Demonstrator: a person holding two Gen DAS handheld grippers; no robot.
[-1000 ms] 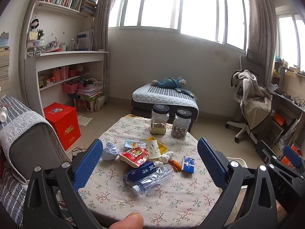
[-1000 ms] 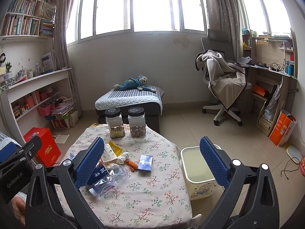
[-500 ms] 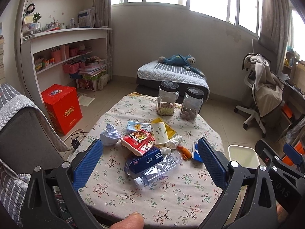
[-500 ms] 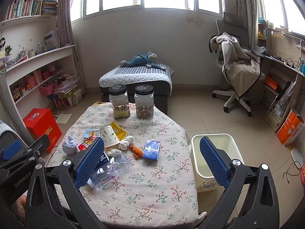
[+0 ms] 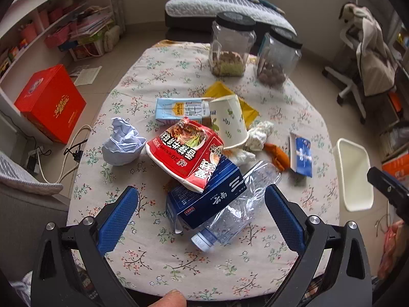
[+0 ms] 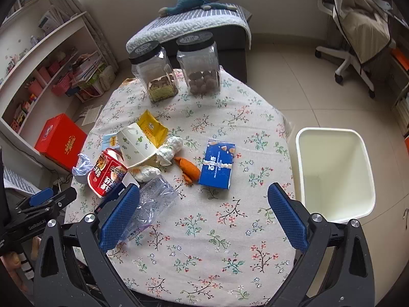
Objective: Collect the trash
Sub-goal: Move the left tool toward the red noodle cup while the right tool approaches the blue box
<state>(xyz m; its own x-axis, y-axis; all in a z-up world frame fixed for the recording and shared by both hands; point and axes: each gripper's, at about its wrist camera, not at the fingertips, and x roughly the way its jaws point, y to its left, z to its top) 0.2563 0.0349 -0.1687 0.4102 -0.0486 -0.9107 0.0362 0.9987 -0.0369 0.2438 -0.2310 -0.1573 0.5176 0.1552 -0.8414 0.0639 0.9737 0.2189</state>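
Observation:
Trash lies in a heap on the floral tablecloth (image 5: 163,261): a crushed clear bottle (image 5: 237,209), a dark blue box (image 5: 204,202), a red noodle packet (image 5: 189,151), a paper cup (image 5: 228,120), a light blue carton (image 5: 179,108), crumpled blue paper (image 5: 122,143), white tissue (image 6: 168,149), an orange wrapper (image 6: 189,170) and a blue packet (image 6: 218,165). My left gripper (image 5: 200,209) hangs open above the box and bottle. Open as well, my right gripper (image 6: 203,211) hovers over bare cloth just below the blue packet. A white bin (image 6: 334,174) stands on the floor to the table's right.
Two black-lidded clear jars (image 6: 156,74) (image 6: 200,65) stand at the table's far edge. A red box (image 5: 51,102) and cables lie on the floor to the left. Behind are a low bed (image 6: 194,23), shelves (image 6: 38,71) and an office chair (image 6: 358,33).
Both grippers have tilted downward and moved closer over the table; the trash now fills the views from above. Both stay open and nothing on the table has moved.

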